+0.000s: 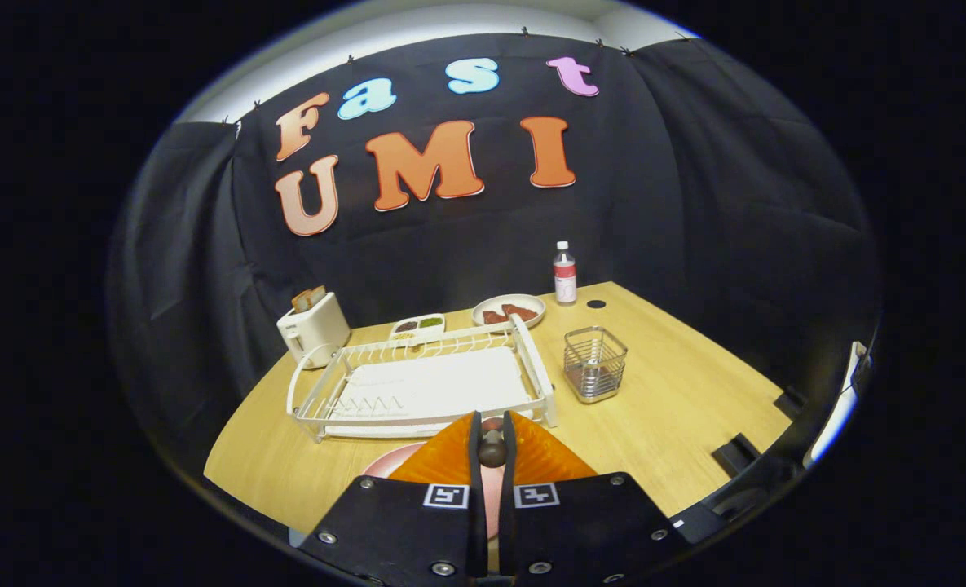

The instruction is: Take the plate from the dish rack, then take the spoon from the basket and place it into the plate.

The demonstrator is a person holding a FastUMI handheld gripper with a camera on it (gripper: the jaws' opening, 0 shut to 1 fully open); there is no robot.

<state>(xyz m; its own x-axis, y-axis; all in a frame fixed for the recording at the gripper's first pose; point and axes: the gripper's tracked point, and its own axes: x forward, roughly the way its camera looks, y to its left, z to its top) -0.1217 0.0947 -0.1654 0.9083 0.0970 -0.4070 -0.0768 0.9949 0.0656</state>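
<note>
At the bottom centre of the frame the tool (491, 444) has its two fingers drawn close together, pinching a dark rounded handle end that appears to be the spoon (491, 449) between their tips. Directly beneath the fingers lies a pink plate (385, 465), flat on the wooden counter (678, 408), its rim showing to the lower left of the fingers and a strip of it visible in the narrow gap between them. Just beyond the fingertips, in the middle of the frame, sits the white dish rack (425, 383), its tray bare. To the right of the rack stands the wire basket (595, 364), apart from it. At the far side of the counter, toward the upper middle, are a white toaster (313, 328) with bread in it on the left, a small divided dish (417, 327), a round plate of brownish food (509, 311), and a bottle (564, 274) standing upright beside a dark round hole (596, 304) in the counter.
</note>
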